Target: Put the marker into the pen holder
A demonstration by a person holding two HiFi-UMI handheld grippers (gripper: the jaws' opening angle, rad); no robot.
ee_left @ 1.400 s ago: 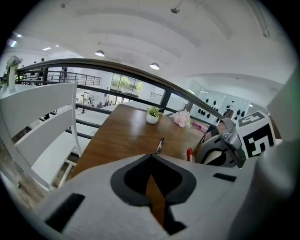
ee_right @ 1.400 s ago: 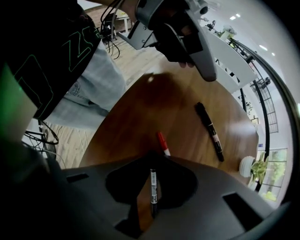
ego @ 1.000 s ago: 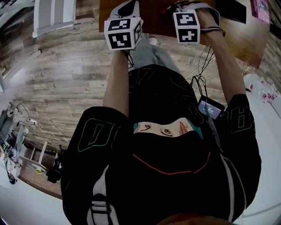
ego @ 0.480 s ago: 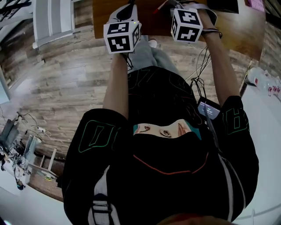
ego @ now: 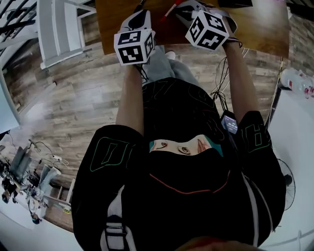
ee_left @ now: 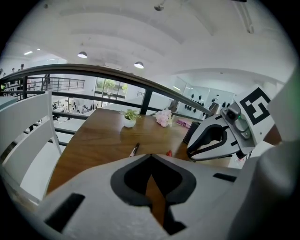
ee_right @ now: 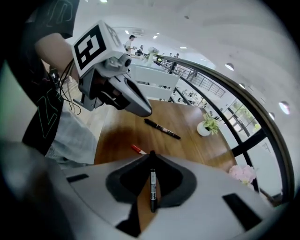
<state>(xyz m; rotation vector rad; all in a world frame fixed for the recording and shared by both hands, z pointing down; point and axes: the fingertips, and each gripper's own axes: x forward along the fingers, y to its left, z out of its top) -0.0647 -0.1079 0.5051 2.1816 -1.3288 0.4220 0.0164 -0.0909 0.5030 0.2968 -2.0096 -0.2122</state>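
Observation:
In the right gripper view my right gripper [ee_right: 152, 153] is shut on a black marker [ee_right: 152, 190] that lies along the seam of its jaws. A second black marker [ee_right: 161, 129] and a red marker [ee_right: 137, 149] lie on the brown table [ee_right: 187, 140] ahead. My left gripper [ee_left: 151, 155] is shut with nothing in it. Ahead of it are the black marker [ee_left: 134, 149] and the red marker's tip [ee_left: 168, 153]. In the head view both grippers, left [ego: 139, 17] and right [ego: 190, 11], reach over the table's near edge. I cannot make out a pen holder for certain.
A small potted plant [ee_left: 129, 119] and pink flowers [ee_left: 164, 117] stand at the table's far side. A dark upright object [ee_left: 191, 132] sits behind the right gripper [ee_left: 220, 136]. A white chair [ego: 54, 29] stands left of the table; the floor is wooden.
More of the table has come into the head view and both marker cubes sit slightly lower in it. The right gripper's cube has tilted. Both grippers stay shut.

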